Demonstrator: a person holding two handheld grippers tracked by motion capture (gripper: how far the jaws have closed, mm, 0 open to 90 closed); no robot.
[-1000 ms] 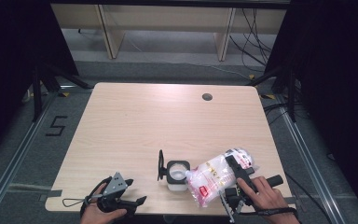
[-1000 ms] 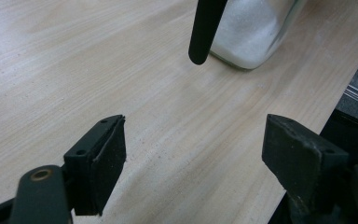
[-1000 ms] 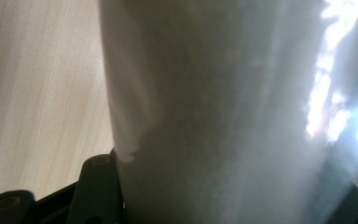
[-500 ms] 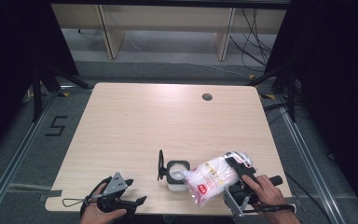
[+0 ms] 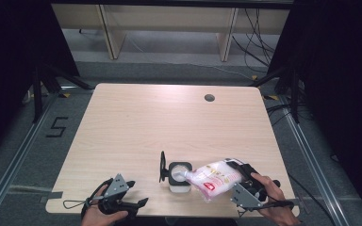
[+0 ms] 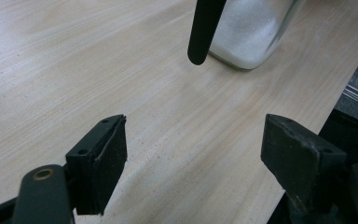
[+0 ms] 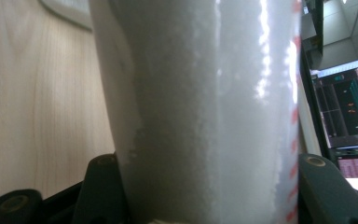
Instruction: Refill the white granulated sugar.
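Near the table's front edge, the right gripper clamps a tilted bag of white granules, mouth over the open glass jar, apparently for pouring. The left gripper, jaws wide and empty, rests by the front-left corner, leaving the jar clear.

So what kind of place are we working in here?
Probably a lab or recording rig, not a kitchen: a bare wooden table inside a dark frame, loose cables on the floor behind it, and a monitor alongside.
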